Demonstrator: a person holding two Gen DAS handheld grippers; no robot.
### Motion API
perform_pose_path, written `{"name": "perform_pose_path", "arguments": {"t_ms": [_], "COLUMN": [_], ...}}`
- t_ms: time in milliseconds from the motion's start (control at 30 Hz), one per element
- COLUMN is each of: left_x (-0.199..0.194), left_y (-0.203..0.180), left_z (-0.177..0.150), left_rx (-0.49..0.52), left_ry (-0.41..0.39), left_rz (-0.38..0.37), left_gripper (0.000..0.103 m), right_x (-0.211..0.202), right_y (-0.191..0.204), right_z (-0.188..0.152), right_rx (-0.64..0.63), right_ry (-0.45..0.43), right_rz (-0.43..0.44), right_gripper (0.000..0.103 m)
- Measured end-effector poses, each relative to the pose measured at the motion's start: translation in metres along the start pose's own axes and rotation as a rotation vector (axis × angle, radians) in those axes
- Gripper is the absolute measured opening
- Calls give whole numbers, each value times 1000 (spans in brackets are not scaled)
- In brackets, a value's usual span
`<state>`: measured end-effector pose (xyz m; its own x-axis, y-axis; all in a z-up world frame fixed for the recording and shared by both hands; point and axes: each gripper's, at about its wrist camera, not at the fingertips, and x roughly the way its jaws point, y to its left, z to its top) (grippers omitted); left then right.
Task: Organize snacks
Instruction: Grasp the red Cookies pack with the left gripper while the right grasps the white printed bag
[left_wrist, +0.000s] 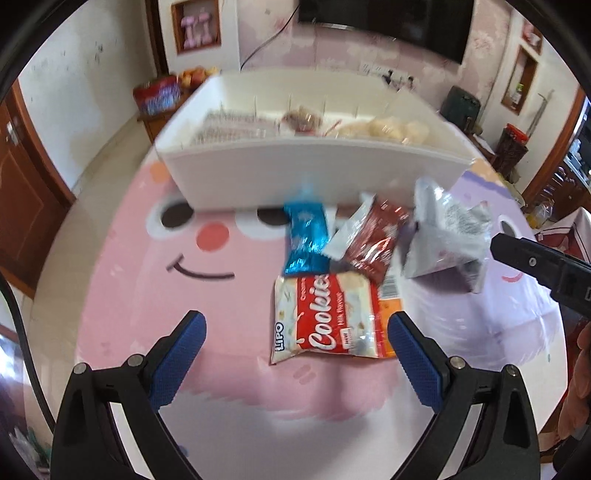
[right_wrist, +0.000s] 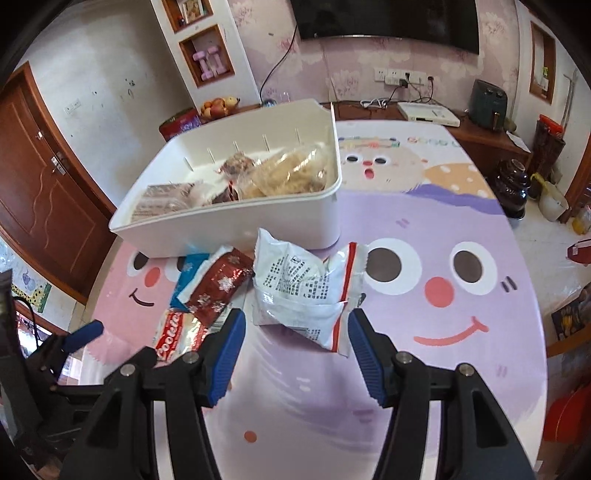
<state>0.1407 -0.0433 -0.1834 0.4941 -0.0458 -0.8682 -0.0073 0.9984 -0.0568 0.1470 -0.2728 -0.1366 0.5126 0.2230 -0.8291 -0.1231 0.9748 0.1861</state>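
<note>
lying just ahead of the right claw (right_wrist: 297, 350), spread apart, the white snack bag (right_wrist: 301, 291) rests untouched.

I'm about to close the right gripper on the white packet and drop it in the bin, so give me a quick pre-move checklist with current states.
1. Right gripper open: ok, jaws spread wide.
2. White packet between its fingers: ok, it lies just ahead of the tips, not yet gripped.
3. Neighbours out of the bite: cannot tell; the red snowflake packet lies close to the left finger.
4. Left gripper out of the way: ok, open and empty by the Cookies pack.
5. Room in the white bin: ok, snacks inside, but bare floor shows at its back left.
</note>
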Motion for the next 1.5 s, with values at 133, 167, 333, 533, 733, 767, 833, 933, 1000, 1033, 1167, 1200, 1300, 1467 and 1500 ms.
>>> {"name": "perform_pose_path", "arguments": {"t_ms": [133,167,333,533,733,767,833,933,1000,1033,1167,1200,1300,1467,1500], "left_x": [22,27,43,50,52,53,53,53,55,54,53,50,41,35,33], "left_y": [6,6,0,5,19,18,17,16,16,12,12,9,3,-2,0], "left_z": [0,0,1,2,-7,-8,-10,-10,-11,-13,-14,-15,-17,-16,-17], "left_rx": [-54,-61,-53,-84,-99,-90,-78,-72,-64,-61,-56,-50,-16,-21,-29], "left_ry": [48,56,77,53,54,55,48,43,39,33,15,1,-19,-33,-33], "left_rz": [-39,-45,-45,-54,17,32,47,57,67,69,64,60,44,39,38], "left_gripper": [98,98,98,98,97,97,97,97,97,97,91,79,54,51,51], "right_x": [20,26,43,57,72,72,74,78,81,83,89,91,90,85,85], "right_y": [0,0,0,1,5,5,7,13,16,17,19,19,18,14,13], "right_z": [3,4,6,8,13,13,15,18,19,19,19,19,17,13,13], "right_rx": [0,2,12,22,21,23,22,11,-5,-11,-29,-31,-45,-47,-45], "right_ry": [26,36,56,65,71,67,61,55,49,50,52,51,35,13,10], "right_rz": [8,7,3,-1,-41,-43,-52,-80,-107,-120,-169,-176,-215,-182,-178], "right_gripper": [58,58,59,68,76,78,82,87,89,89,88,87,71,58,57]}}
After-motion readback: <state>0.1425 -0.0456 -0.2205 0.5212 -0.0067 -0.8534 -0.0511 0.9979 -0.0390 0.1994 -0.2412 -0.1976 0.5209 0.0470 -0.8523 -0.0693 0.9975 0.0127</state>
